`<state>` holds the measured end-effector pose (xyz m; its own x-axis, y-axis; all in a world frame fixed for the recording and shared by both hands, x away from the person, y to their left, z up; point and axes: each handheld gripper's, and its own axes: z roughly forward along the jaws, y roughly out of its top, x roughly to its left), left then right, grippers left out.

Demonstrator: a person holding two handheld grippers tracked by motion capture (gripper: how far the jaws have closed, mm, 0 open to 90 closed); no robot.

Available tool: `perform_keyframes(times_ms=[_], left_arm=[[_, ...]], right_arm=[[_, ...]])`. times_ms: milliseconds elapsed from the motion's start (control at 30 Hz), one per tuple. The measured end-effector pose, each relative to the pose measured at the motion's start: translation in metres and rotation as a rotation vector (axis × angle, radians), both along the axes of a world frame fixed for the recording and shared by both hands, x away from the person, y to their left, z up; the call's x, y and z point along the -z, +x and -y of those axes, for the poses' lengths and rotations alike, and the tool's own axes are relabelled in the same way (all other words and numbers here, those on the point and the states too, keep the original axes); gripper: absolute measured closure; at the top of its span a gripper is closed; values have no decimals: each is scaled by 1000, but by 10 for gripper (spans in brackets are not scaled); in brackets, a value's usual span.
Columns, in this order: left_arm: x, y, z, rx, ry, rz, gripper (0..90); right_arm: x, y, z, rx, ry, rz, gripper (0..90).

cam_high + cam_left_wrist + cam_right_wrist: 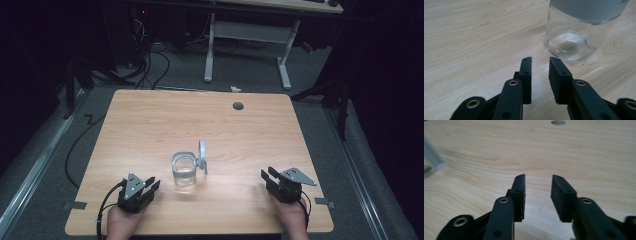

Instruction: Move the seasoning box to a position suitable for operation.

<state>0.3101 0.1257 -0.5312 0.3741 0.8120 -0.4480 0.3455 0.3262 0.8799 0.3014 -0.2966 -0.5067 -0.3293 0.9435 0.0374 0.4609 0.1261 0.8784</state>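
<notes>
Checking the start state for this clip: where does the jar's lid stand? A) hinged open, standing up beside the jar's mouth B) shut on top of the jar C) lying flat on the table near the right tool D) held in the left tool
A: in the high view the lid stands upright at the far right edge of the glass jar, its mouth uncovered, and both tools rest apart from it with nothing between their jaws.

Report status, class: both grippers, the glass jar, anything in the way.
Left gripper open, empty, beside jar. Right gripper open, empty, farther off. Glass jar upright, lid flipped open. Nothing between.
</notes>
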Motion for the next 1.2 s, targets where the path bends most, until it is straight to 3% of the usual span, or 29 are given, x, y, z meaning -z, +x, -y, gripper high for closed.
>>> perform_keyframes(times_ms=[67, 133, 233, 333, 367, 467, 567, 733, 933, 1000, 1200], left_arm=[[-1, 0, -1, -8, -8, -5, 766], [-3, 2, -1, -26, -22, -2, 769], [-6, 7, 0, -31, -30, 10, 766], [-5, 10, 1, -27, -36, -2, 733], [-3, 14, 4, -24, -23, -24, 699], [-2, 17, 8, -42, 9, -13, 659], [-5, 15, 12, -47, -5, 11, 765], [-6, 15, 20, -11, -34, -24, 893], [-9, 18, 35, -7, -12, -13, 900], [-9, 19, 42, 1, 15, -12, 900], [-15, 10, 55, 26, 20, -16, 900]], right_arm=[[-1, -1, 0, 8, 3, 13, 689], [4, -1, 1, 7, 15, -14, 686], [11, -2, 1, -6, -31, -48, 680], [12, -2, 1, -1, -34, -53, 666], [15, -3, 1, -4, -40, -70, 655], [18, -4, 0, -8, -40, -84, 648], [16, -7, -2, -10, -37, -73, 632], [16, -5, -10, -33, -37, -41, 679], [17, -3, -14, -81, -35, -51, 718], [17, -4, -14, -86, -38, -60, 741], [16, -3, -8, -99, -19, -70, 689]])
